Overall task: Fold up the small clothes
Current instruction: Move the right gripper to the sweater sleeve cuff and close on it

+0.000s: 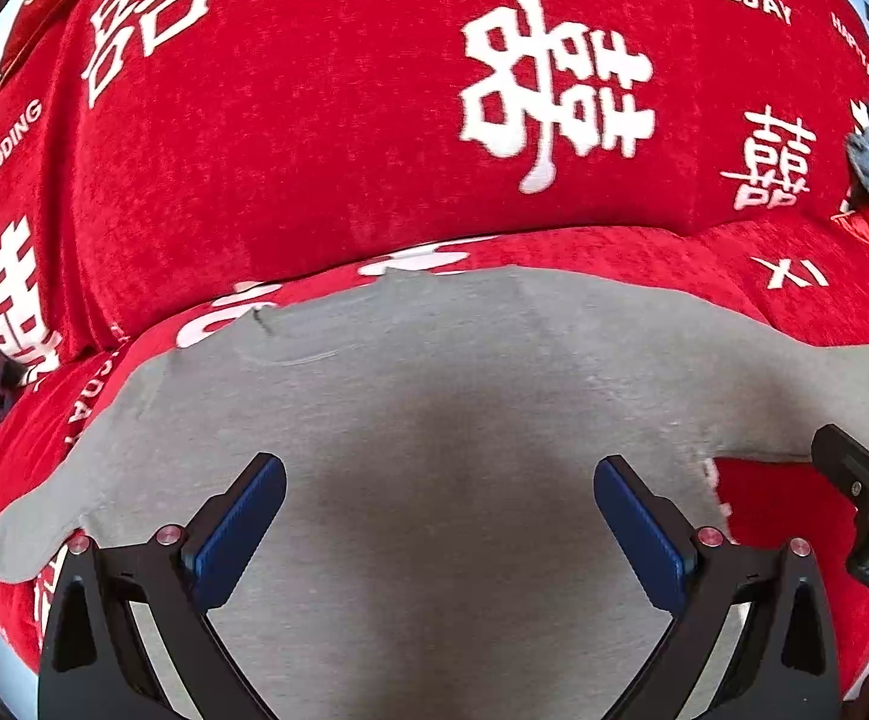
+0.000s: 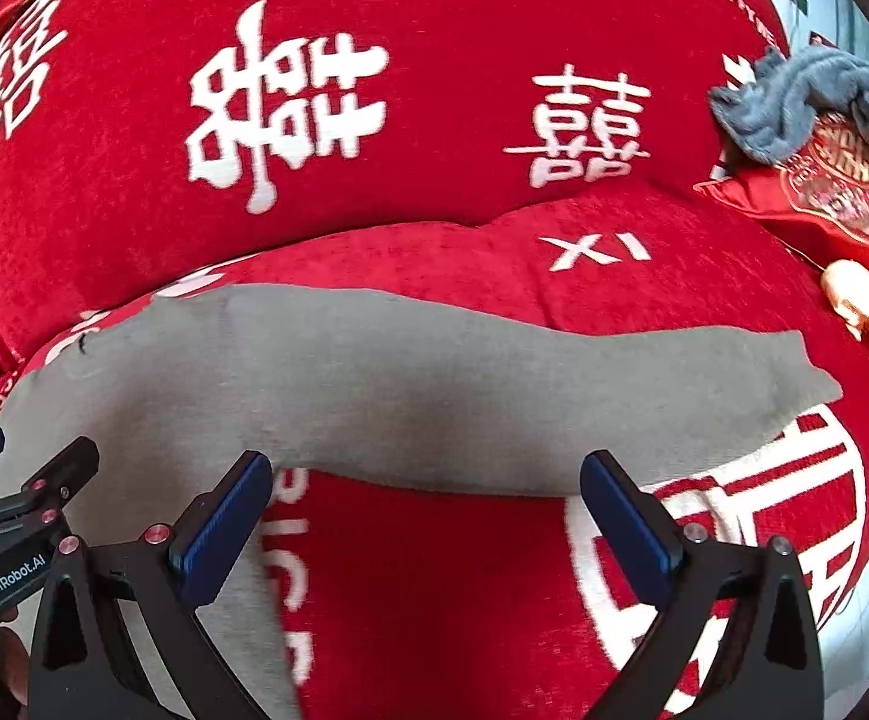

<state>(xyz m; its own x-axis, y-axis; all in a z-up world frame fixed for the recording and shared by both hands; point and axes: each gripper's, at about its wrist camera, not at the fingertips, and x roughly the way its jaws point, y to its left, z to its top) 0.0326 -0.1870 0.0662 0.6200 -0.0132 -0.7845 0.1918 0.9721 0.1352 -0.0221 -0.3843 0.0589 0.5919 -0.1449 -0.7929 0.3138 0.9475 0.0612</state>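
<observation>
A small grey long-sleeved shirt (image 1: pixel 434 396) lies spread flat on a red sofa seat. In the right wrist view its right sleeve (image 2: pixel 614 384) stretches out to the right. My left gripper (image 1: pixel 439 498) is open and empty, hovering over the shirt's body. My right gripper (image 2: pixel 425 492) is open and empty, just above the lower edge of the sleeve where it joins the body. The right gripper's finger shows at the right edge of the left wrist view (image 1: pixel 854 474); the left gripper shows at the left edge of the right wrist view (image 2: pixel 26 498).
The sofa has a red cover with white characters, and its backrest (image 1: pixel 374 120) rises behind the shirt. A crumpled blue-grey cloth (image 2: pixel 806 102) lies on a red embroidered cushion (image 2: pixel 842 204) at the far right.
</observation>
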